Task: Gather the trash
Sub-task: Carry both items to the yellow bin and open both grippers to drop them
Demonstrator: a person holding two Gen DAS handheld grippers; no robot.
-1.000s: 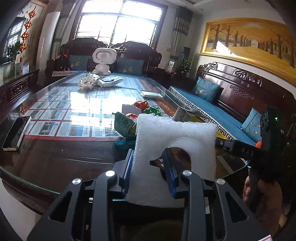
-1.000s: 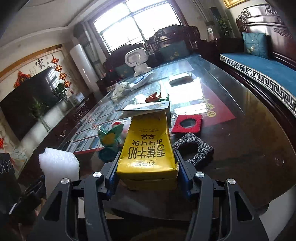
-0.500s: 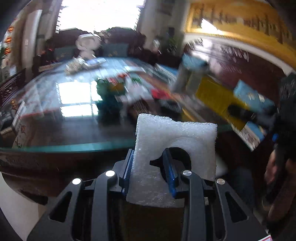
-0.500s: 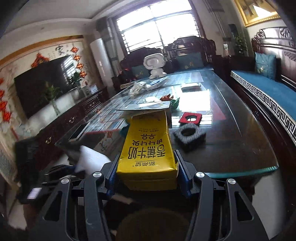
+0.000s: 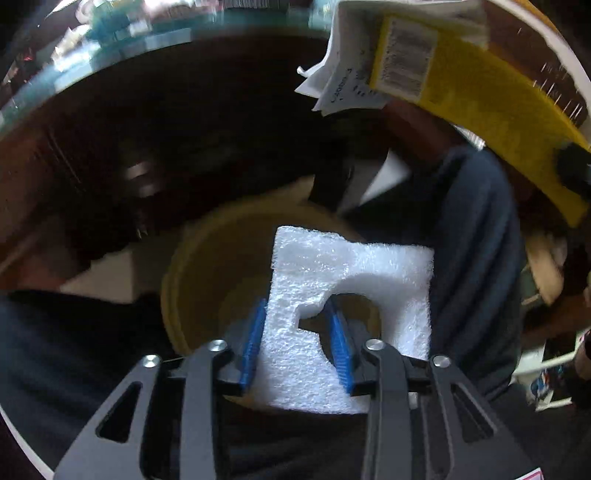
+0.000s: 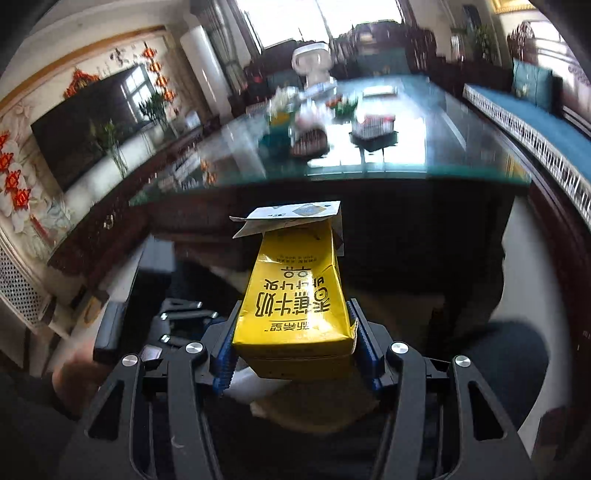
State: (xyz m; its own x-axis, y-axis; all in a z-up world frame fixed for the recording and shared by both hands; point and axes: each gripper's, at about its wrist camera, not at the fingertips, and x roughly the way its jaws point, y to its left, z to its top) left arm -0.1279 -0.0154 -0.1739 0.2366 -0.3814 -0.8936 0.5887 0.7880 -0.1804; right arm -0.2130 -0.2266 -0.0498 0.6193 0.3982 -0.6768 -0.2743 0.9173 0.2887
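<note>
Living room, daylit. Bright window at 12 o'clock threw glare across the long glass-topped counter of dark wood. Dark television hung on the wall at 10 o'clock, red paper ornaments strung beside it, green plants below. White column unit stood at 11 o'clock. Carved dark-wood sofa with blue cushioning ran along 2 o'clock. Carved chairs sat beyond the counter's far end. Pale floor showed at 3 o'clock.

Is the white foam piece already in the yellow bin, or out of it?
Out: the white foam piece sits clamped in the left gripper above the yellow bin.
</note>
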